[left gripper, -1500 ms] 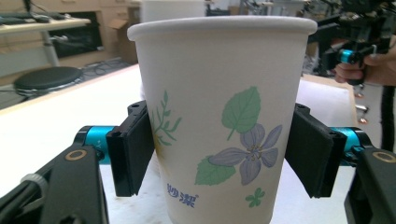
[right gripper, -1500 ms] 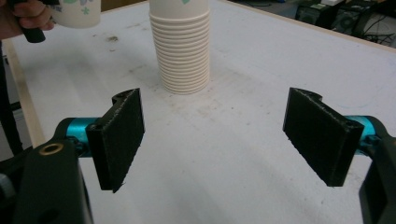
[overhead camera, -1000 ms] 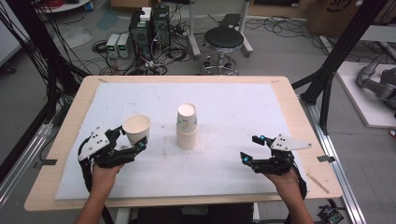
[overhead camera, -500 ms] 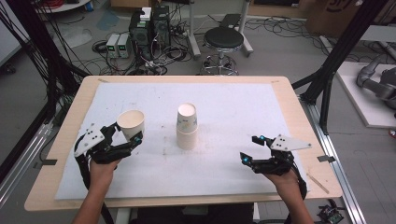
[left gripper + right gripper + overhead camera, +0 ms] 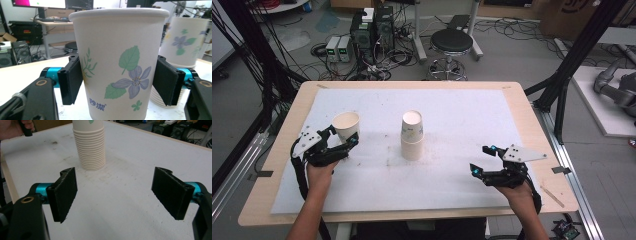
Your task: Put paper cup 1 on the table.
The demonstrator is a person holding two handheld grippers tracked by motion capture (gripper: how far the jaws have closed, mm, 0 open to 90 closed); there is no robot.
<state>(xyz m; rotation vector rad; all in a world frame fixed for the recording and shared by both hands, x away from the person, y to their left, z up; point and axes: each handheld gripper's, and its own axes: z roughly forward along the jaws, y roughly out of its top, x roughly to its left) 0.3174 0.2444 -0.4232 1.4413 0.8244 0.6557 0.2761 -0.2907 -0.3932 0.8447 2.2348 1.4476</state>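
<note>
Paper cup: white, rolled rim, upright, printed with green leaves, a lilac flower and small blue characters low on the wall. It stands between the jaws of the left tongs, clasped at mid-height; in the left gripper view the left pad lies against the wall, while at the right pad the edge is blurred and contact is hard to confirm. Whether the cup's base rests on the tabletop or hangs just above it cannot be told.

Stack of cups: same print, many nested rims, top cup mouth-down. It stands to the right of the left tongs and beyond the right tongs, between the two, apart from both.

Right tongs: jaws spread wide, nothing between them, only the white mat, scuffed with grey marks.

View differences:
- The high view gives the layout: held cup at the left, stack in the middle, right tongs well off to the right, each hand coming in from the near edge. The print is too small to read there.
- The left gripper view gives the cup's decoration and the pad positions, with the stack just behind at right.
- The right gripper view shows the ribbed rims of the stack close up, and the other hand in the far corner.
</note>
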